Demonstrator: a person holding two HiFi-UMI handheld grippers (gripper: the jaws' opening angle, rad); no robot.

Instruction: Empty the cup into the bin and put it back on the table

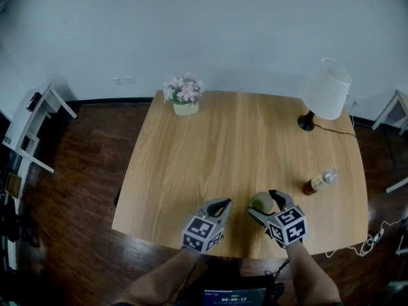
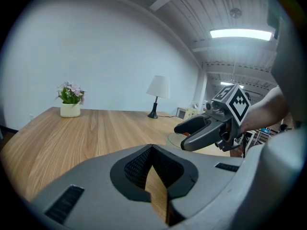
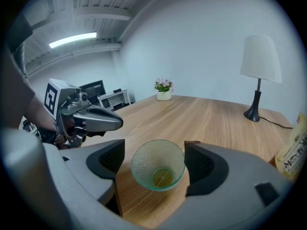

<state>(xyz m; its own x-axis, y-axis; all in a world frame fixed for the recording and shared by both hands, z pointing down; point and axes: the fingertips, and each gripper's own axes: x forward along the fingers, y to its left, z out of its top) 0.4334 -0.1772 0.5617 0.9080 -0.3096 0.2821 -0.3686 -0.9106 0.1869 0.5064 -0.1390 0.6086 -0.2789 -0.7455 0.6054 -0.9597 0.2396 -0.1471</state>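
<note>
Cup [image 1: 262, 203] between right gripper [image 1: 261, 202] jaws, left gripper [image 1: 224, 203] beside

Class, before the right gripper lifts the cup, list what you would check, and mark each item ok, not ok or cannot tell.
1. Cup sits between the jaws of the right gripper: ok.
2. Jaws closed on the cup: not ok, a gap shows.
3. Cup upright on the table: ok.
4. Left gripper clear of the cup: ok, shut and empty beside it.
5. Bin located: cannot tell, none in view.
</note>
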